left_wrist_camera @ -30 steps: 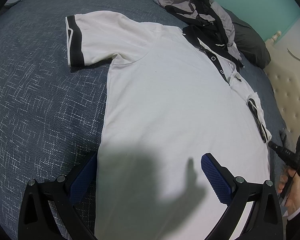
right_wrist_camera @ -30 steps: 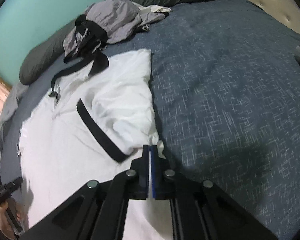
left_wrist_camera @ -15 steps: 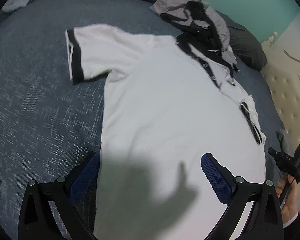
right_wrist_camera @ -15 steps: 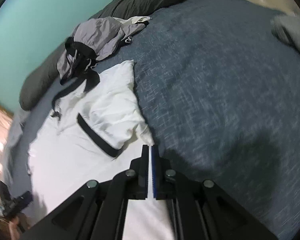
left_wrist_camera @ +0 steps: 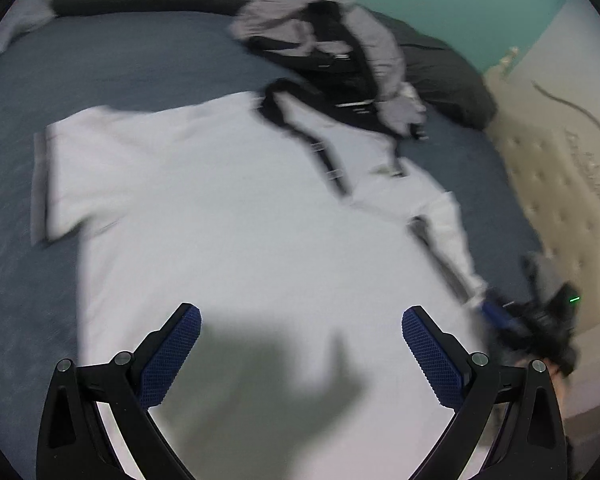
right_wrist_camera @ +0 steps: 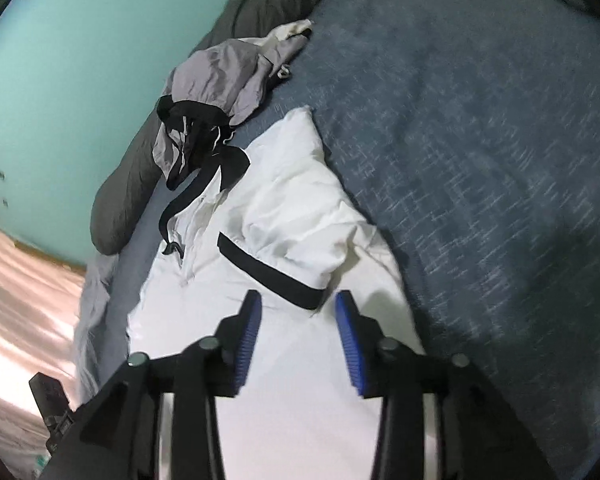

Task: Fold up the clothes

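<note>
- A white polo shirt (left_wrist_camera: 228, 216) lies spread front-up on a blue-grey bedspread (right_wrist_camera: 480, 140), directly ahead of and beneath both handheld grippers.
- The right gripper (right_wrist_camera: 298, 332) has just been opening; its blue pads now stand apart with nothing pinched between them, right over the shirt's near edge.
- Just ahead of that gripper, the black-trimmed sleeve (right_wrist_camera: 288, 240) lies folded inward across the chest, apparently so the side makes a straight edge for the next fold.
- The left gripper (left_wrist_camera: 300, 356) hangs above the shirt's lower half, jaws wide and empty, casting a shadow on the cloth.
- The other sleeve (left_wrist_camera: 72, 176) lies flat out to its far left, seemingly next in line for folding.
- A crumpled grey-and-black garment (left_wrist_camera: 332, 52) waits beyond the collar, well ahead of both grippers, against a dark pillow (left_wrist_camera: 444, 76).
</note>
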Tool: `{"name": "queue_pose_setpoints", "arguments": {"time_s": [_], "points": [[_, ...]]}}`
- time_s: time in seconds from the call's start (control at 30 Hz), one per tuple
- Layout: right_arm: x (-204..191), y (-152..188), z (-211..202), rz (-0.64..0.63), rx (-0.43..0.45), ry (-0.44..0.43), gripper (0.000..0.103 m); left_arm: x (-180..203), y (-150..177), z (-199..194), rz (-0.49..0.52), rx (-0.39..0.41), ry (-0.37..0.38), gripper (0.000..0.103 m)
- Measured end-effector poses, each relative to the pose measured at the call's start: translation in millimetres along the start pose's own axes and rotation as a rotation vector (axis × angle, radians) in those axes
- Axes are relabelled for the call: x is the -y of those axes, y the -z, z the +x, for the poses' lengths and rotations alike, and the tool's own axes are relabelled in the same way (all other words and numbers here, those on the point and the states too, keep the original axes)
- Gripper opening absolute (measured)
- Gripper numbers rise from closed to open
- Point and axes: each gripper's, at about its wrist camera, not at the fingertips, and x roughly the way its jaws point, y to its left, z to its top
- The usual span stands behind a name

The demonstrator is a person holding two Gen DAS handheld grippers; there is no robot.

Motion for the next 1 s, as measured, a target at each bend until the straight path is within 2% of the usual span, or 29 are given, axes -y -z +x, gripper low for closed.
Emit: {"name": "queue_pose_setpoints", "arguments": {"time_s": [0.23, 0.27, 0.3, 0.33, 0.43, 0.67, 0.83, 0.9, 1.0], "points": [[6, -4, 21, 0.044, -0.021, 0.017, 0.040, 64, -45, 58, 0.084, -0.049, 0.085, 0.103], [7, -4, 23, 0.055, -0.020, 0.014, 0.037, 70, -49, 70, 0.093, -0.065, 0.092, 0.103], [8, -4, 24, 0.062, -0.013, 0.019, 0.025, 76, -52, 83, 0.103, -0.081, 0.101, 0.102], [8, -3, 25, 0.065, -0.011, 0.020, 0.019, 81, -55, 94, 0.111, -0.097, 0.103, 0.102], [9, -2, 27, 0.076, -0.003, 0.022, 0.010, 95, -62, 119, 0.135, -0.127, 0.109, 0.102], [15, 3, 23, 0.104, 0.012, -0.007, 0.007, 116, -73, 153, 0.181, -0.160, 0.108, 0.096], [17, 6, 25, 0.112, 0.004, -0.024, 0.007, 124, -72, 166, 0.188, -0.178, 0.143, 0.083], [18, 6, 24, 0.113, 0.002, -0.029, 0.007, 127, -72, 171, 0.198, -0.192, 0.146, 0.068], [19, 7, 23, 0.114, 0.004, -0.035, 0.007, 132, -71, 179, 0.213, -0.215, 0.164, 0.052]]}}
